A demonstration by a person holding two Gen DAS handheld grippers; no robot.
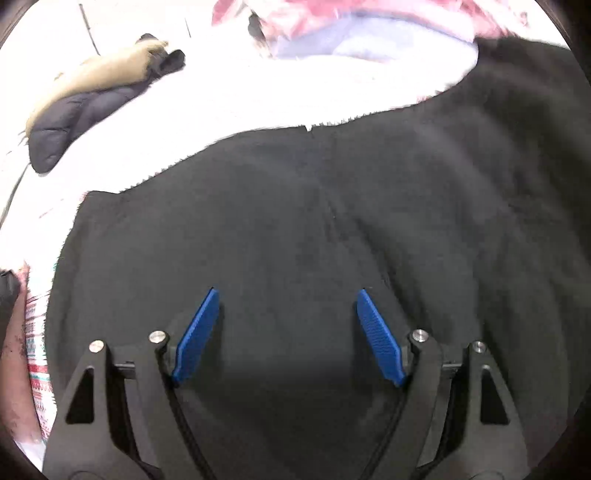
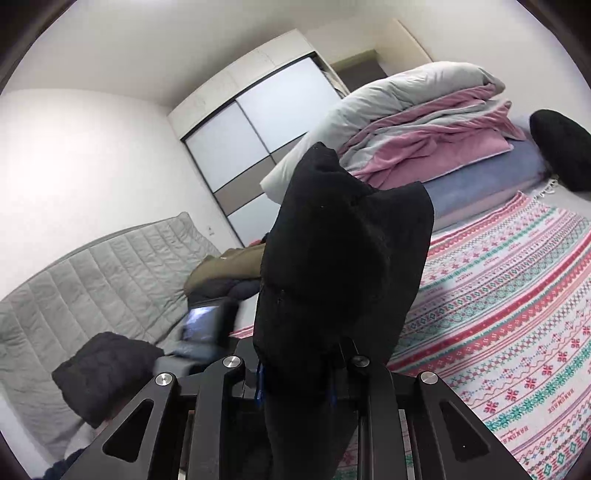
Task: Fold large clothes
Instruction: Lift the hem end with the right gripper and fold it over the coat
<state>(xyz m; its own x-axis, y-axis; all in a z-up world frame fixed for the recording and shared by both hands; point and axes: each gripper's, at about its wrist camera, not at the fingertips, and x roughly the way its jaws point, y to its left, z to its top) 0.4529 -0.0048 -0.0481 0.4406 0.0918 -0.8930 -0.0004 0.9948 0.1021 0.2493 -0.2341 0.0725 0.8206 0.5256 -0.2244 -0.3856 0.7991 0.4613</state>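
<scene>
Here, a black fleece garment (image 1: 332,229) is seen spread across the bed, filling most of the left wrist view. The left claw (image 1: 288,295) is held released above it, its two blue pads (image 1: 195,336) set wide apart with only dark cloth showing between them; whether the pads touch the fleece cannot be told. Beyond the garment's ragged edge, a dark padded jacket with a tan lining (image 1: 88,107) is seen lying on the pale cover, well apart from the fleece, and pink and lilac bedding (image 1: 332,33) is blurred along the top.

In the right wrist view, the right claw (image 2: 295,384) is shown clenched on a bunch of the black fleece (image 2: 340,258), which is lifted up in front of the lens and hides the fingertips. A patterned bedspread (image 2: 509,302) in red, green and white is seen stretched to the right. A folded stack of grey and pink quilts (image 2: 424,122) is piled at the far end of the bed, above a lilac layer. A quilted grey headboard (image 2: 92,273) and a sliding-door wardrobe (image 2: 258,140) are seen at the left.
</scene>
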